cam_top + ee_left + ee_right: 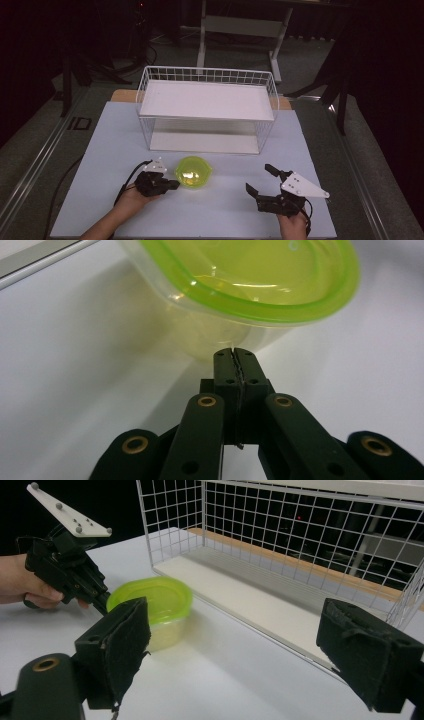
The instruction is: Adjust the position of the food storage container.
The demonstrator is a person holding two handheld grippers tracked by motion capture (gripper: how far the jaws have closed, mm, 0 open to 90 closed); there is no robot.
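Lime-green translucent plastic container with lid (193,172) sits on white table (220,210), near front edge, just in front of white wire basket rack (207,109). Left gripper (172,184) at container's left side, jaws pressed together, empty, tips just at container wall below rim; left gripper view shows closed tips (234,356) under green lid edge. Left hand (131,197) holds it. Right gripper (260,180) well apart to right of container, jaws spread wide, empty, above table.
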